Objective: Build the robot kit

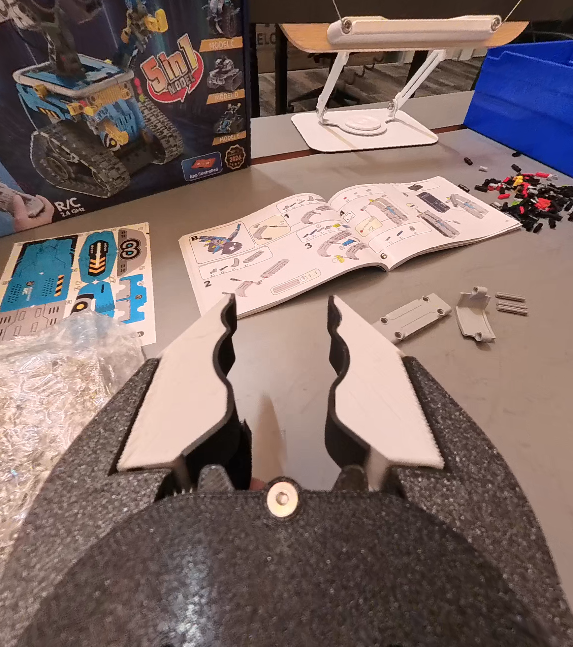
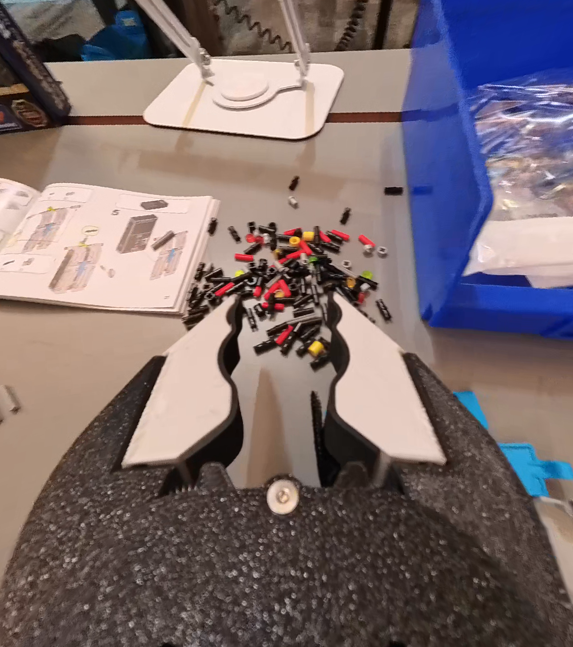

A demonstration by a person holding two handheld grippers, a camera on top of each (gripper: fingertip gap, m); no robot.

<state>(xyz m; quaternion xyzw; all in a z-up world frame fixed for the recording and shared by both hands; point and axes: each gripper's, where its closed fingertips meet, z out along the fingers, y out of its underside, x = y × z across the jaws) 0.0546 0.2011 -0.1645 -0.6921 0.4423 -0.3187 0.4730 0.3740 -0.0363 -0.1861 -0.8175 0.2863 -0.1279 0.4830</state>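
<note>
The left gripper (image 1: 280, 303) stands wide and empty over the smooth grey table (image 1: 488, 402), its tips at the near edge of the open white instruction booklet (image 1: 330, 238). A flat grey plastic panel (image 1: 412, 317) lies just right of it, crinkled clear bubble wrap (image 1: 33, 385) to its left. The right gripper (image 2: 282, 303), also wide and empty, reaches into a loose heap of small black, red and yellow plastic pins (image 2: 288, 280); a glossy blue plastic bin (image 2: 453, 210) stands to its right
</note>
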